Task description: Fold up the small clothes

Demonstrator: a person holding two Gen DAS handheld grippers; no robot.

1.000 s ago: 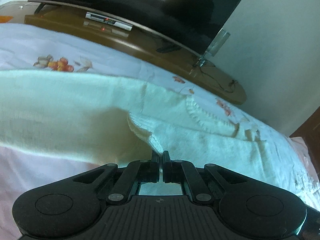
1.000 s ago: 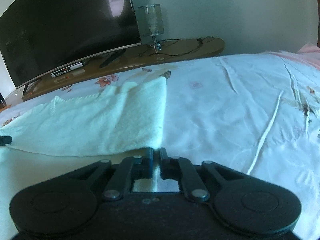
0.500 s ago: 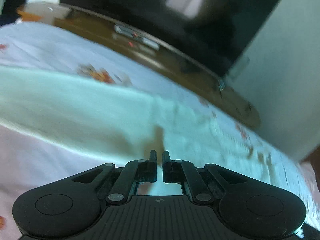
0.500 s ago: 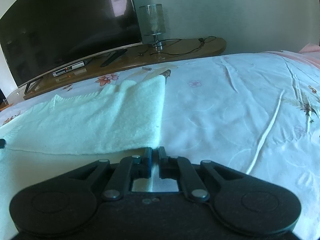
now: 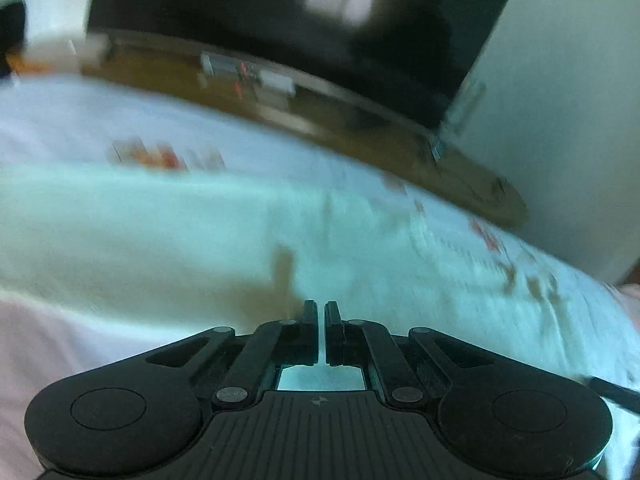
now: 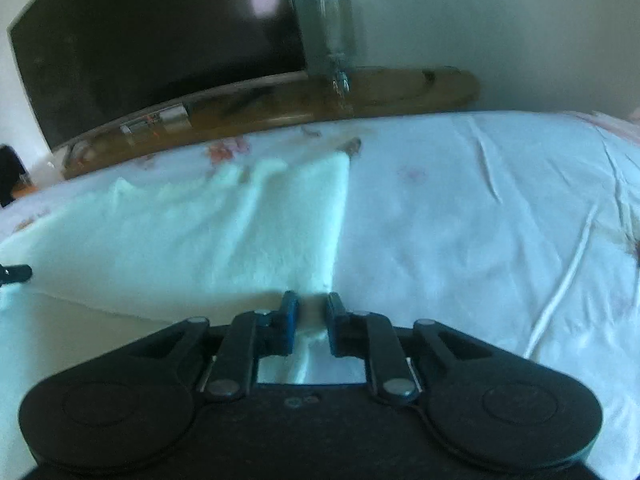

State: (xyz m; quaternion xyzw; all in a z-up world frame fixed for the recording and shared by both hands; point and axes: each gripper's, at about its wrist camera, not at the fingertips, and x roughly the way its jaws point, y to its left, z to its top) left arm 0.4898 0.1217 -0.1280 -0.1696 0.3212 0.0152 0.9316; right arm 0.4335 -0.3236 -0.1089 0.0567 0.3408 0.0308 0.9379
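Left gripper (image 5: 321,307): jaws nearly closed, a thin slit between them; blur prevents telling whether cloth is pinched. Right gripper (image 6: 310,300): jaws parted a moderate way, the corner of the pale knit garment (image 6: 224,240) lying between them, not clamped. No legible writing. The garment lies spread on the bed (image 6: 480,220), directly ahead of both jaws.

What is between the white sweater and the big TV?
In the right wrist view, a strip of flowered bedsheet lies past the white sweater, then the wooden TV stand with a set-top box, then the TV.
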